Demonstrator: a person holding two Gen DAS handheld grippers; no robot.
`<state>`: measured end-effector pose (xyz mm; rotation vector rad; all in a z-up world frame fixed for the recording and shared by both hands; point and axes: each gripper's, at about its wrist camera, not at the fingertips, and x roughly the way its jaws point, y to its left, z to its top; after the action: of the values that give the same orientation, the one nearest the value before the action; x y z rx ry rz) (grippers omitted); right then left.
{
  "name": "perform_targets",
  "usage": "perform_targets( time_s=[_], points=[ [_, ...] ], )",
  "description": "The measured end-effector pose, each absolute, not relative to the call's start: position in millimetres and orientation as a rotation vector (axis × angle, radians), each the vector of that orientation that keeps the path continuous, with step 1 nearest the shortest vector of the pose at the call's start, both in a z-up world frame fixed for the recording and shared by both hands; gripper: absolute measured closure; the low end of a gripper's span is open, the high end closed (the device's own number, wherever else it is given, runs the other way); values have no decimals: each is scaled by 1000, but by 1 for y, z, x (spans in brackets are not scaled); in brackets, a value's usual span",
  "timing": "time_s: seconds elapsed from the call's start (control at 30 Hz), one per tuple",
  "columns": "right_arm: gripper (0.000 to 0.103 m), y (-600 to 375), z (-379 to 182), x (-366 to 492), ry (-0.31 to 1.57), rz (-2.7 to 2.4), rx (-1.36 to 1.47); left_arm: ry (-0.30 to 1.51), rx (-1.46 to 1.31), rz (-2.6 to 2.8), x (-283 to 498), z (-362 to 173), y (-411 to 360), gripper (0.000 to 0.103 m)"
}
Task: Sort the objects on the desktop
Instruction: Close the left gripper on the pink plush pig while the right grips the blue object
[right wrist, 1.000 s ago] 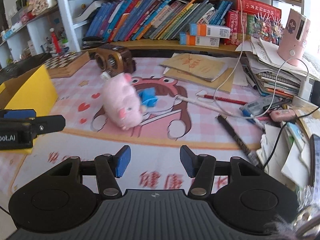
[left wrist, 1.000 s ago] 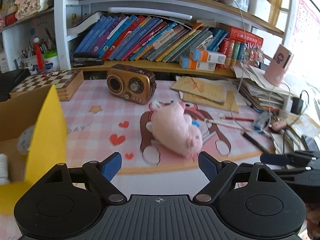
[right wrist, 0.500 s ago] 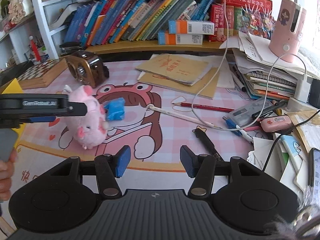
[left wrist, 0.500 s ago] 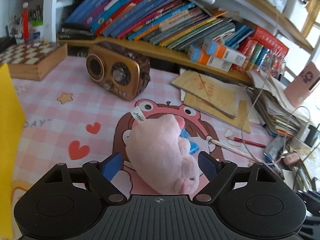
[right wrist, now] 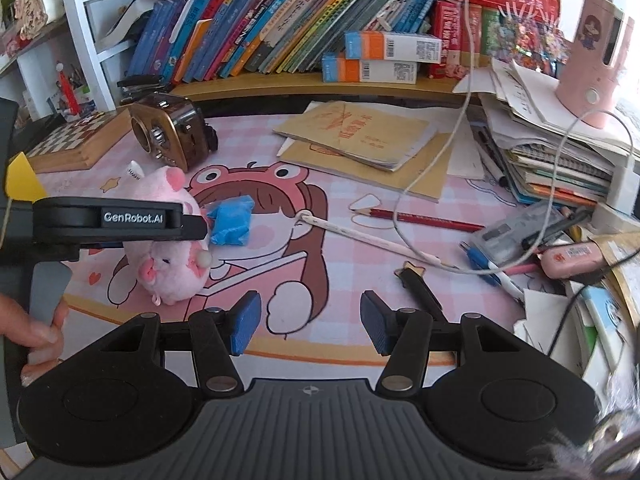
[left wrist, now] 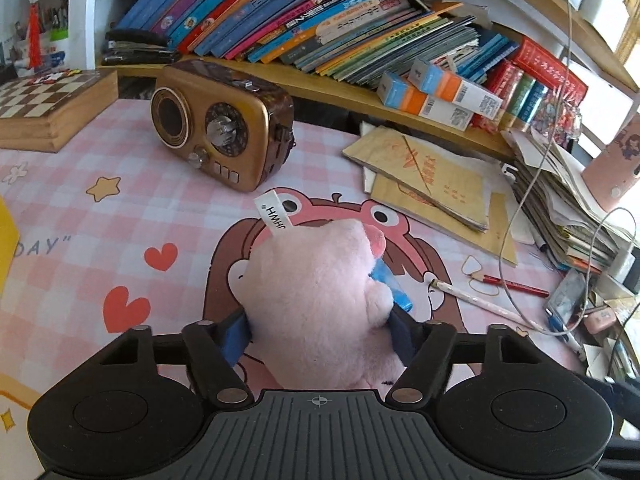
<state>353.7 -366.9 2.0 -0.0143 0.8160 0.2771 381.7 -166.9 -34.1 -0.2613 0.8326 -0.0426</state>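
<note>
The sorting is at an early stage: the left claw (left wrist: 320, 332) is closing around the pink plush pig (left wrist: 320, 300), which sits between its blue pads and lies on its side on the bench (left wrist: 120, 208), on the cartoon print of the pink checked mat. The pads appear to touch the plush flanks, but a firm clamp cannot be confirmed; the pig is not yet lifted. The right claw (right wrist: 308, 322) is parted and empty, hovering over the near edge of the mat. Still unsorted, as far as visible: a crumpled blue wrapper (right wrist: 232, 220) just right of the pig, a red pencil (right wrist: 416, 220), a white pen (right wrist: 372, 242) and a black pen (right wrist: 420, 290) further right, and a loose stack of brown paper notebooks (right wrist: 360, 136) toward the far side. A yellow cardboard box edge (right wrist: 20, 184) at the far left is probably the receptacle. The pig is soft, short-pile and rounded, with a white fabric label; expect it to compress under grip. The retro radio (left wrist: 224, 124) is hard, glossy, bronze-coloured and round-cornered. The wooden chessboard box (left wrist: 52, 112) is flat and rigid.
</note>
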Motion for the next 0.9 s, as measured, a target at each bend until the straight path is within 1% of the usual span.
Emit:
perform_targets(
  time_s=[0.07, 0.13, 0.23, 0.63, 0.83, 0.87, 0.9],
  points=[
    [49, -362, 1, 359, 819, 292, -22, 833, -253, -47, 379, -32, -163, 42],
    [49, -356, 0, 364, 819, 308, -33, 831, -238, -44, 373, -29, -159, 43],
    [47, -345, -2, 375, 815, 342, -54, 822, -235, -41, 357, -22, -149, 43],
    [48, -293, -29, 428, 815, 427, -165, 826, -341, 30, 283, -3, -104, 42],
    [53, -285, -37, 439, 826, 437, -168, 811, -369, 54, 266, 3, -98, 42],
    [55, -284, -37, 440, 825, 438, -166, 808, -370, 57, 265, 4, -98, 42],
    [60, -284, -37, 441, 823, 438, -167, 806, -369, 60, 264, 5, -98, 42]
  ],
)
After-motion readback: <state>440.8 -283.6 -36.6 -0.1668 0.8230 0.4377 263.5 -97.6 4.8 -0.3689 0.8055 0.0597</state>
